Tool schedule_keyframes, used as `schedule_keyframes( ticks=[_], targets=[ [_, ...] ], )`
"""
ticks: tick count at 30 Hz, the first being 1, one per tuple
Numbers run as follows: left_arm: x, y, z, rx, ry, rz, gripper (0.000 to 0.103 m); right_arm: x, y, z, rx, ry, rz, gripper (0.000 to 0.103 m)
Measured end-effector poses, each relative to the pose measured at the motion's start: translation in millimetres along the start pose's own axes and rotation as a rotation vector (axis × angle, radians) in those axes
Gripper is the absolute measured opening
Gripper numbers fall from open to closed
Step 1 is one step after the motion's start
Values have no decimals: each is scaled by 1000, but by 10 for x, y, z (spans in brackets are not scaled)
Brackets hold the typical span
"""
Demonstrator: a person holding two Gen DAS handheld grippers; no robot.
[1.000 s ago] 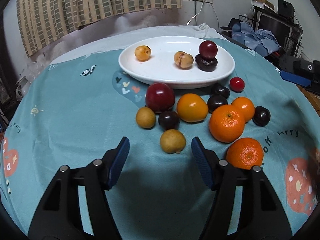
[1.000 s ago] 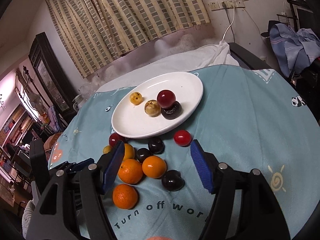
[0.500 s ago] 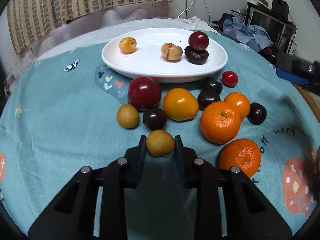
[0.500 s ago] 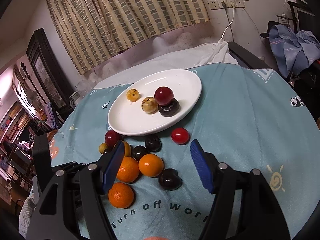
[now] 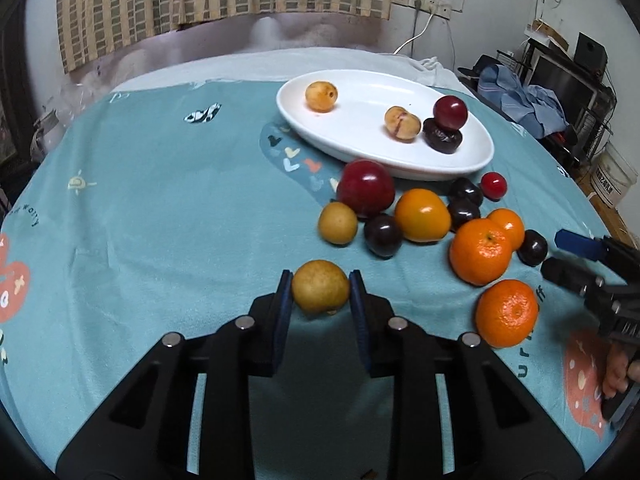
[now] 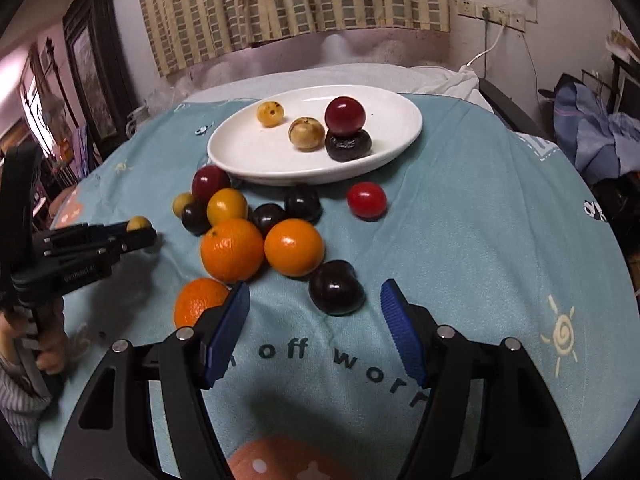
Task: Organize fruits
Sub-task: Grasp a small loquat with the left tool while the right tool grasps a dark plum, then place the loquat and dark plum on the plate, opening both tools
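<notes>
My left gripper (image 5: 320, 290) is shut on a small yellow-brown fruit (image 5: 320, 286) and holds it just above the teal cloth; it also shows in the right wrist view (image 6: 139, 223). A white plate (image 5: 360, 148) at the back holds two yellow fruits, a red plum (image 5: 451, 108) and a dark plum under it. Loose fruits lie in front of the plate: a red plum (image 5: 365, 188), oranges (image 5: 480, 250), dark plums and a small red one. My right gripper (image 6: 316, 320) is open, just behind a dark plum (image 6: 337, 287).
The round table has a teal printed cloth (image 5: 160, 200) with edges falling away at left and right. Curtains and a wall stand behind. Clothes and shelves (image 5: 532, 104) are at the right. The right gripper also shows at the left wrist view's right edge (image 5: 592, 264).
My left gripper closed on the yellow-brown fruit and lifted it back and left from the pile. My right gripper moved down closer to the dark plum, still open.
</notes>
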State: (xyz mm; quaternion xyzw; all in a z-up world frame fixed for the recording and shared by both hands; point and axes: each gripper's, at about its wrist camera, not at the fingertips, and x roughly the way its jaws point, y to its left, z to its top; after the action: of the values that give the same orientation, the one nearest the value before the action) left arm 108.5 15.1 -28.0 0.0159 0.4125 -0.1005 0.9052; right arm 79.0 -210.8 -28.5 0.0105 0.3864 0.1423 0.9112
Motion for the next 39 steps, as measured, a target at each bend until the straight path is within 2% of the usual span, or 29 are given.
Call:
schedule_keyframes(
  ticks=[5,7,14,17,19,24,28,31,33,39],
  targets=[
    [-6,-71,-4,29,-5,-6,29,24,-66,-10,3,-8,-18,57],
    [0,-98,-13,38,-4,-8,29,57,-71,-14,0,0,-17,49],
    [80,-164,-46,67,25,-14,29,136,-39,-16,-21,25,-23,47],
    [120,-185,-58,76,39,-14,29,191,-94,-14,4,49,-16,42],
    [148,-195,-63,81,44,-11,29,205,-134,-16,23,56,-10,33],
    [139,-194,-64,75,33,-13,29,138,-97,-4,7,33,0,31],
    [-6,-214,-8,72,-26,-13,29,-72,-175,61,48,-45,16,31],
    [-116,-225,192,56,-66,-32,29,-237,-274,199,99,-106,43,31],
    [-121,-272,411,67,-84,-17,29,-257,-297,364,105,-116,53,31],
    [126,-389,996,52,-95,-40,29,-42,-427,1030,137,-134,53,31]
  ],
)
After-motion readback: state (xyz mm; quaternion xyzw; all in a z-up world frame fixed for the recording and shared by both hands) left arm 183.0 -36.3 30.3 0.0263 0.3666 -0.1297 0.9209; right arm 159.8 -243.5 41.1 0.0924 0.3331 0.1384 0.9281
